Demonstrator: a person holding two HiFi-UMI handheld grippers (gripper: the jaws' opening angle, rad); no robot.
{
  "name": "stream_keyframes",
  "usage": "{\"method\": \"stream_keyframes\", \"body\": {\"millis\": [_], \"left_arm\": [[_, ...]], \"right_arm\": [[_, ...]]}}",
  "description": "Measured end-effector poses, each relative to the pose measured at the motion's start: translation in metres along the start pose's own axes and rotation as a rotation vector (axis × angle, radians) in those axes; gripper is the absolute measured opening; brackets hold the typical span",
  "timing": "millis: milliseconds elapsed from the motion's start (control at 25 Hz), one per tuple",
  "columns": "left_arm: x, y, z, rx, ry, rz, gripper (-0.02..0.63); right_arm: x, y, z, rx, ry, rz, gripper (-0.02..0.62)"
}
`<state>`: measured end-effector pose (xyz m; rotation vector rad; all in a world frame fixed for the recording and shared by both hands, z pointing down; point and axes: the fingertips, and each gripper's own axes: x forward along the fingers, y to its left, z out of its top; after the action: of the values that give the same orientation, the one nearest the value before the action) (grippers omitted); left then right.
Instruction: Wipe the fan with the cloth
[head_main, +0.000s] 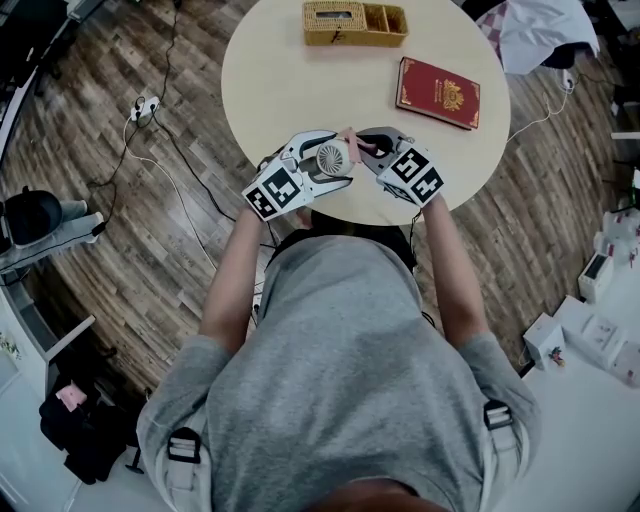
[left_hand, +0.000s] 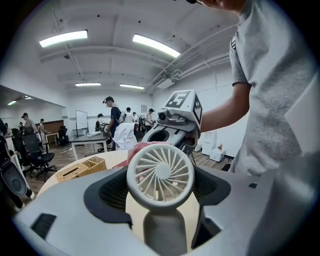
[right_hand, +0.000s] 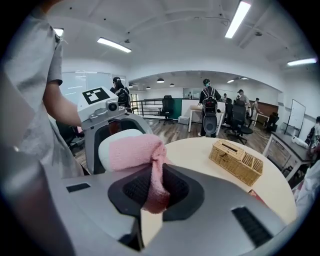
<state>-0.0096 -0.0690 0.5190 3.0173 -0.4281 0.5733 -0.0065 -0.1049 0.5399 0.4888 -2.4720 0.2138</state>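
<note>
Fan, small and white, sits between the jaws of the left gripper, which are closed on it just below its round grille, holding it upright over the near edge of the round table. Against the fan's far side lies the pink cloth, pinched in the nearly closed jaws of the right gripper, which faces the left one. Well beyond both grippers stands a wicker basket, its slotted part and two open compartments showing only wicker. Beyond the right gripper, nearer than the basket, lies a red book.
</note>
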Motion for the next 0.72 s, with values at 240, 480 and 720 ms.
{"method": "stream_keyframes", "body": {"millis": [240, 480, 720], "left_arm": [[0.008, -0.011, -0.008, 0.034, 0.055, -0.042, 0.374], [0.017, -0.02, -0.018, 0.091, 0.14, -0.075, 0.374], [0.018, -0.013, -0.034, 0.083, 0.194, -0.072, 0.374]], "right_arm": [[-0.001, -0.007, 0.007, -0.094, 0.032, -0.072, 0.04], [0.005, -0.005, 0.012, -0.188, 0.075, -0.096, 0.04], [0.008, 0.002, 0.02, -0.237, 0.076, -0.104, 0.04]]}}
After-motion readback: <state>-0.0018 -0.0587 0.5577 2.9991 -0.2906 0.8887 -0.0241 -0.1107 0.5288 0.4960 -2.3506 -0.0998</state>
